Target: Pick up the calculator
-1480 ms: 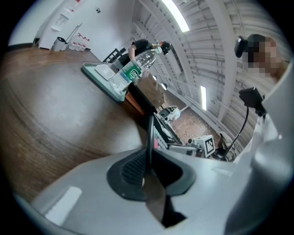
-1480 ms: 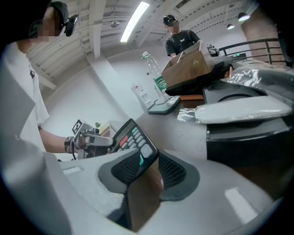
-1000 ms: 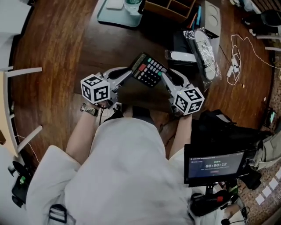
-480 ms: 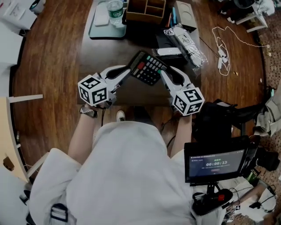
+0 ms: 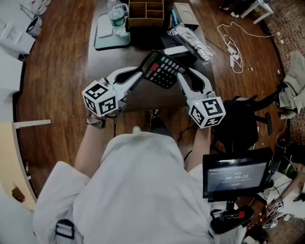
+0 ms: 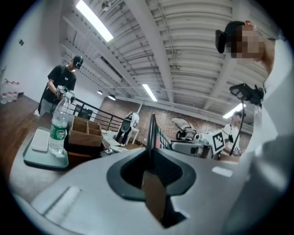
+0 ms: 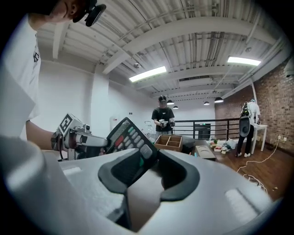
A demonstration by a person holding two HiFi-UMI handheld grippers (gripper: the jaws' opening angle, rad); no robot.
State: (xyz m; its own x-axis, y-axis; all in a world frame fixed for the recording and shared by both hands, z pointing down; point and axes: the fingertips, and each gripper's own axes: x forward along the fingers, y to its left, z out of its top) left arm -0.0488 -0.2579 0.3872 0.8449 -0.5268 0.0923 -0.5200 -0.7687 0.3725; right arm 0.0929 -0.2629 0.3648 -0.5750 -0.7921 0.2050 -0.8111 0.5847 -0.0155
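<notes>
The black calculator point(image 5: 162, 70), with coloured keys, hangs in the air above the dark desk point(image 5: 102, 66), held from both sides. My left gripper point(image 5: 143, 72) grips its left edge. In the left gripper view the calculator point(image 6: 151, 133) stands edge-on between the jaws, which are opening slightly while still touching it. My right gripper point(image 5: 180, 75) is shut on the right corner. In the right gripper view the calculator point(image 7: 128, 133) shows its keypad tilted between the jaws. Both grippers point roughly level.
On the desk behind stand a water bottle point(image 5: 116, 20) on a teal tray point(image 5: 106, 38), a wooden organiser point(image 5: 145, 9) and a plastic-wrapped item point(image 5: 190, 40). A white cable point(image 5: 233, 47) lies on the floor. A black chair point(image 5: 243, 124) and a monitor point(image 5: 236, 178) are at the right. A person point(image 7: 163, 117) stands beyond.
Both grippers have risen together with the calculator between them, lifting it clear of the desk. The calculator has tilted more on edge, and the desk items have slid toward the top of the head view.
</notes>
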